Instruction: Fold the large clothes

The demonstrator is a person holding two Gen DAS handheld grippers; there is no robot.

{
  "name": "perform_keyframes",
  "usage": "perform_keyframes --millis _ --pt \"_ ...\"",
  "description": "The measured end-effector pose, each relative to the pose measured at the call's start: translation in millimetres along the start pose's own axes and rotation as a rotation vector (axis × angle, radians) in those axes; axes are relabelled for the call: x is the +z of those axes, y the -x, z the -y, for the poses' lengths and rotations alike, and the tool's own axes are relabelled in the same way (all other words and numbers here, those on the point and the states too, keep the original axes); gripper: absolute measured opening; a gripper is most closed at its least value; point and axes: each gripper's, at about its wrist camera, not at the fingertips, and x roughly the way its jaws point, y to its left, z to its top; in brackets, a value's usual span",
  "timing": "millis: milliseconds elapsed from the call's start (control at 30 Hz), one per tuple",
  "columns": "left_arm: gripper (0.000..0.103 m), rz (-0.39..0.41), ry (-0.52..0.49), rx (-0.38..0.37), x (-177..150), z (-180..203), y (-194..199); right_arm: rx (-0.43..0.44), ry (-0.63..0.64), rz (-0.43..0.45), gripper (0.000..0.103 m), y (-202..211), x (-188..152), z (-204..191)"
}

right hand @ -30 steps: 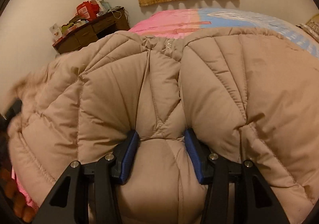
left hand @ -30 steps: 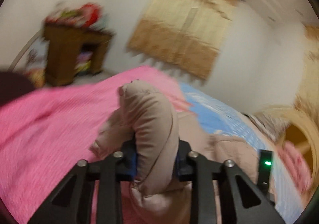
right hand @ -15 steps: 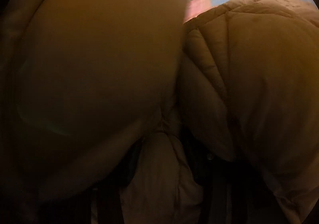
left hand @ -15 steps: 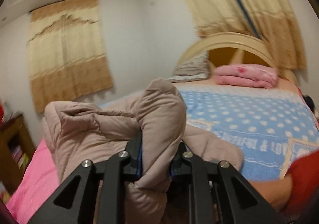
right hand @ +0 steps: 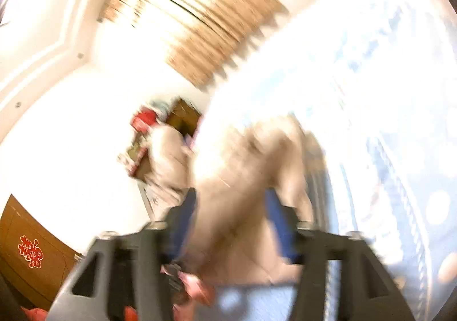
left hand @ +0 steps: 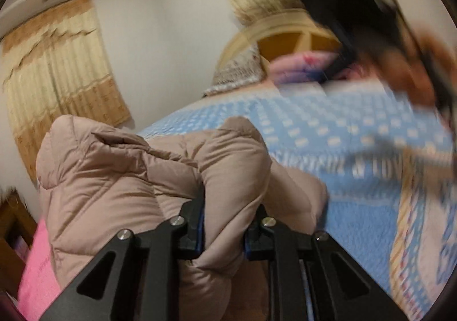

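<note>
Puffer jacket [left hand: 120, 178]: beige, quilted, matte, bunched in rounded folds on the blue dotted bedspread [left hand: 357, 207]. Left gripper [left hand: 225, 224] pinches one padded fold. Right gripper [right hand: 231, 224]: jaws just opened wide; blurred jacket lies between, ungripped.

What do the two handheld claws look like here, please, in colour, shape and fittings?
Both claws, left claw and right claw, have black angular frames with triangular cut-outs, silver screw heads and blue pads inside the fingers. The right one is badly blurred.
</note>
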Motion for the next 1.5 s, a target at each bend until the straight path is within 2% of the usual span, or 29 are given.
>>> perform_keyframes --millis 33,100,167,200,333,433,467,533,633,767,833,900,933,1000,1033,1167,1233,1300,1367,1400,1433,1467,1500 --pt "0.02 -0.005 -0.019 -0.001 -3 4 -1 0.039 0.055 0.025 0.1 -4 1 -20" --pt "0.02 -0.013 -0.027 -0.007 -5 10 -1 0.115 0.178 -0.033 0.1 -34 6 -61" --pt "0.02 -0.014 -0.018 -0.01 -1 9 0 0.109 0.274 -0.151 0.1 -79 11 -81" --pt "0.02 -0.013 -0.012 -0.014 -1 8 3 0.071 0.315 -0.203 0.1 -109 13 -88" --pt "0.02 -0.011 0.004 -0.031 -3 -1 7 -0.019 0.402 -0.312 0.1 -199 17 -88" --pt "0.02 -0.016 0.008 -0.035 -4 -5 11 0.069 0.338 -0.46 0.1 -219 22 -68" --pt "0.02 -0.016 0.011 -0.04 -4 -6 12 0.099 0.354 -0.469 0.087 -217 22 -63" --pt "0.02 -0.01 0.021 -0.047 2 -9 13 0.122 0.39 -0.454 0.031 -213 22 -71" --pt "0.02 0.003 0.025 -0.075 12 -8 11 0.124 0.377 -0.362 0.024 -188 30 -67" --pt "0.02 0.014 -0.01 -0.12 18 11 -1 0.128 0.249 -0.264 0.023 -139 43 -15" --pt "0.02 -0.004 -0.021 -0.144 20 21 -11 0.07 0.168 -0.24 0.023 -133 42 28" --pt "0.02 -0.028 -0.058 -0.14 20 34 -21 -0.02 0.155 -0.256 0.023 -140 32 63" --pt "0.019 -0.039 -0.081 -0.131 20 39 -24 -0.013 0.118 -0.251 0.024 -143 24 82" --pt "0.019 -0.064 -0.107 -0.122 20 43 -27 0.082 0.025 -0.221 0.024 -146 15 113" --pt "0.019 -0.079 -0.108 -0.119 20 42 -26 0.111 0.017 -0.206 0.024 -149 11 121" --pt "0.02 -0.123 -0.065 -0.164 21 32 -3 0.159 0.008 -0.214 0.024 -157 7 126" --pt "0.024 -0.113 0.001 -0.23 23 22 21 0.183 -0.007 -0.216 0.024 -158 8 130" --pt "0.027 -0.065 0.095 -0.285 27 1 58 0.216 -0.044 -0.207 0.024 -154 8 140" --pt "0.033 -0.028 0.162 -0.272 32 -22 77 0.236 -0.062 -0.198 0.024 -158 11 146" --pt "0.041 -0.001 0.21 -0.235 42 -43 87 0.237 -0.061 -0.196 0.024 -158 11 146" --pt "0.056 0.017 0.243 -0.209 49 -57 90 0.233 -0.057 -0.193 0.024 -158 11 145" --pt "0.066 0.032 0.285 -0.167 57 -76 90 0.226 -0.053 -0.191 0.024 -157 10 143" --pt "0.083 0.043 0.334 -0.107 65 -96 86 0.221 -0.052 -0.189 0.024 -153 8 141"
